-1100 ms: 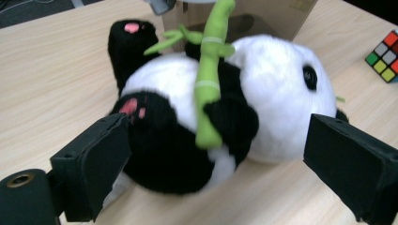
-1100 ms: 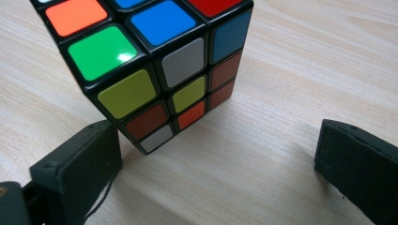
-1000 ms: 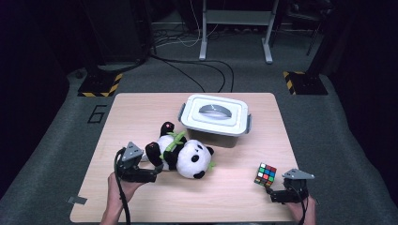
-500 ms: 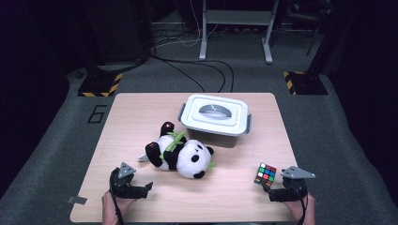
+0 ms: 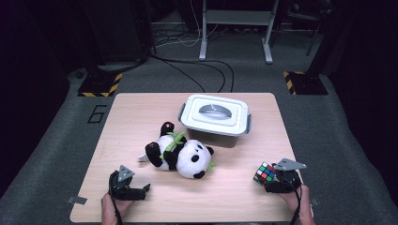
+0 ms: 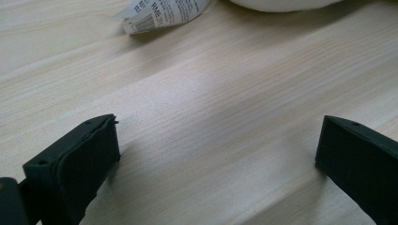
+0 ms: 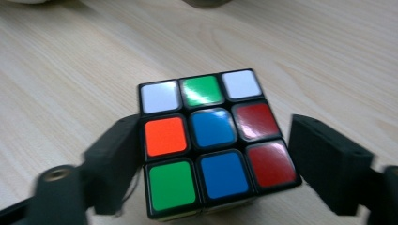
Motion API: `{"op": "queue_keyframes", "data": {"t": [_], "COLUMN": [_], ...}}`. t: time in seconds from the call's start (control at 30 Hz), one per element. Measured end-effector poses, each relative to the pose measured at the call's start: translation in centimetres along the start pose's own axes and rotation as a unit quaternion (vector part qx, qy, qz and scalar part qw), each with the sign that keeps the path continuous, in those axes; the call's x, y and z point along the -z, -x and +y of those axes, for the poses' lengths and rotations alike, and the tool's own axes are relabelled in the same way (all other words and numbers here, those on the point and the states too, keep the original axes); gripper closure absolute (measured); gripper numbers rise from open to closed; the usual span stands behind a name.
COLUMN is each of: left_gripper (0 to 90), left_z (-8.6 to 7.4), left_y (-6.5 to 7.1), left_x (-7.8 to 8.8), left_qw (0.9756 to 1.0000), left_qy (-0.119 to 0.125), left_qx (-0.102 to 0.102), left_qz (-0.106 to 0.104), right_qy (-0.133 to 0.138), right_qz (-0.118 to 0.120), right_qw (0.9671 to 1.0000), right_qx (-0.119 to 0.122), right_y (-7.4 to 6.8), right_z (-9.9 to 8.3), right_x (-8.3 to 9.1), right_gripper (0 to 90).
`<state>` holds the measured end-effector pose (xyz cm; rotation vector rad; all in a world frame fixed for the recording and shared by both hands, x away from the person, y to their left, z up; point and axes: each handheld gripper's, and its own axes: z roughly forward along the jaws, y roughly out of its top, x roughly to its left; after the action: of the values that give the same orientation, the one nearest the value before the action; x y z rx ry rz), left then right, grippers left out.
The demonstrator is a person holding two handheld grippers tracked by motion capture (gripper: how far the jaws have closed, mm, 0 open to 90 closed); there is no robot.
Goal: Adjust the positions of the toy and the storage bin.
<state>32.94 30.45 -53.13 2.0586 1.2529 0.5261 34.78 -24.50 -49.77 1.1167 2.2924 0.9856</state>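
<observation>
Right hand-held gripper (image 7: 213, 154) jaws closing around puzzle cube (image 7: 213, 140), table near edge.

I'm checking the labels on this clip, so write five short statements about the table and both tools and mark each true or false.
1. The colour puzzle cube sits between the right tool's jaws. True.
2. The left tool grips the plush panda. False: its jaws stand wide apart over bare table, nothing between them.
3. The white lidded storage box is open. False: the lid with its grey handle is on.
4. The panda lies on its side in front of the box. True.
5. The cube lies on the panda. False: it is apart, near the table's right front corner.
</observation>
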Motion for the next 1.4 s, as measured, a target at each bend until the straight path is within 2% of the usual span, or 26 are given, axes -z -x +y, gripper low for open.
{"op": "queue_keyframes", "data": {"t": [0.03,0.07,0.17,0.4,0.7,0.77,0.83,0.87,0.9,0.93,0.97,1.07,1.1,1.17,1.2,1.23,1.27,1.33,1.4], "left_gripper": [0.0,0.0,0.0,0.0,0.0,0.0,0.0,0.0,0.0,0.0,0.0,0.0,0.0,0.0,0.0,0.0,0.0,0.0,0.0], "left_z": [0.0,0.0,0.0,0.0,0.0,0.0,0.0,0.0,0.0,0.0,0.0,0.0,0.0,0.0,0.0,0.0,0.0,0.0,0.0], "left_y": [0.0,0.0,0.0,-0.1,-0.1,-0.1,-0.1,-0.1,-0.1,-0.1,-0.1,-0.1,-0.1,-0.1,-0.1,-0.1,-0.1,-0.1,-0.1], "left_x": [0.0,0.0,0.0,0.0,0.0,0.0,0.0,0.0,0.0,0.0,0.0,0.0,0.0,0.0,0.0,0.0,0.0,0.0,0.0], "left_qw": [1.0000,1.0000,1.0000,1.0000,1.0000,1.0000,1.0000,1.0000,1.0000,1.0000,1.0000,1.0000,1.0000,1.0000,1.0000,1.0000,1.0000,1.0000,1.0000], "left_qy": [0.000,-0.002,0.000,-0.003,-0.002,-0.003,-0.001,-0.003,-0.003,-0.003,-0.003,0.000,0.000,-0.003,0.000,-0.001,-0.002,-0.003,-0.003], "left_qx": [0.000,-0.002,-0.002,-0.003,-0.003,-0.003,-0.002,-0.003,-0.003,-0.003,-0.003,-0.002,-0.002,-0.003,-0.003,-0.003,-0.003,-0.002,-0.003], "left_qz": [0.000,-0.001,-0.002,-0.003,-0.003,-0.003,-0.002,-0.003,-0.003,-0.003,-0.003,-0.002,-0.002,-0.003,-0.003,-0.002,-0.003,-0.002,-0.003], "right_qy": [0.000,0.001,0.008,0.026,0.042,0.041,0.041,0.041,0.041,0.038,0.038,0.037,0.037,0.035,0.030,0.030,0.028,0.023,0.022], "right_qz": [0.000,0.000,0.001,-0.007,0.010,0.020,0.023,0.031,0.031,0.040,0.040,0.056,0.056,0.067,0.076,0.076,0.089,0.096,0.103], "right_qw": [1.0000,1.0000,0.9999,0.9993,0.9987,0.9987,0.9987,0.9986,0.9986,0.9984,0.9984,0.9977,0.9977,0.9971,0.9966,0.9966,0.9953,0.9945,0.9936], "right_qx": [0.000,-0.005,-0.010,-0.024,-0.026,-0.021,-0.019,-0.015,-0.015,-0.009,-0.009,-0.001,-0.001,0.006,0.014,0.014,0.026,0.035,0.041], "right_y": [0.0,-0.2,-0.4,-0.9,-2.6,-3.6,-4.0,-4.7,-4.7,-5.5,-5.5,-7.2,-7.2,-8.1,-9.1,-9.1,-10.1,-11.2,-11.7], "right_z": [0.0,-0.1,-0.3,-0.7,0.0,0.3,0.4,0.7,0.7,0.9,0.9,1.6,1.6,1.9,2.3,2.3,2.6,2.9,3.0], "right_x": [0.0,-0.2,-0.3,-0.3,-0.1,-0.1,-0.1,-0.2,-0.2,-0.3,-0.3,-0.6,-0.6,-0.9,-1.2,-1.2,-1.6,-2.0,-2.2], "right_gripper": [24.8,30.9,32.8,33.4,33.4,33.4,33.4,33.4,33.4,33.4,33.4,33.4,33.4,33.4,33.4,33.4,33.4,33.4,33.4]}}
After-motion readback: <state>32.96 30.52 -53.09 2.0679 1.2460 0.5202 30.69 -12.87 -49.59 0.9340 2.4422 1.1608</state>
